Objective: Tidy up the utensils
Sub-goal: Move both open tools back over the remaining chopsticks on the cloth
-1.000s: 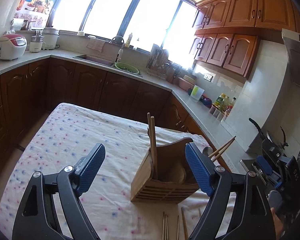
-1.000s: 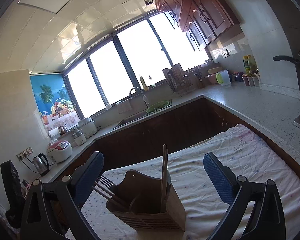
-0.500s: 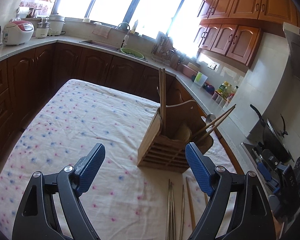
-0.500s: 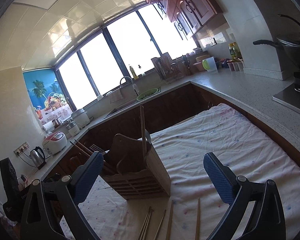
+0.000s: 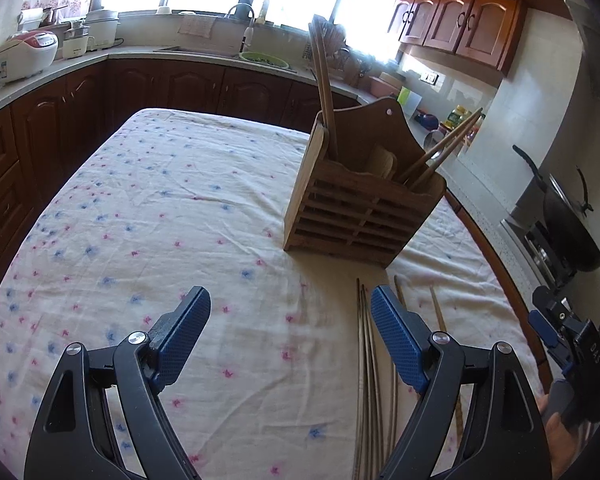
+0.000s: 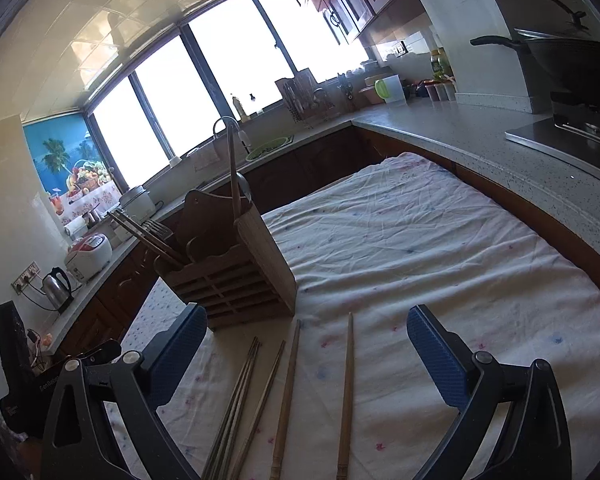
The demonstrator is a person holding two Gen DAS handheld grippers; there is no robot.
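Chopsticks lie loose on the cloth between the right jaws — both pairs gaping, empty

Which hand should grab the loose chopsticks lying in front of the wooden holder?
Probably the right. The right gripper is open with the loose chopsticks lying between its fingers, while they lie at the left gripper's right finger, partly hidden.

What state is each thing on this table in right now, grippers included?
Wooden holder: upright on the cloth, utensils standing inside.
Loose chopsticks: flat on the cloth in front of the holder.
Left gripper: open, empty.
Right gripper: open, empty, above the chopsticks.
Tablecloth: spread, wrinkled.
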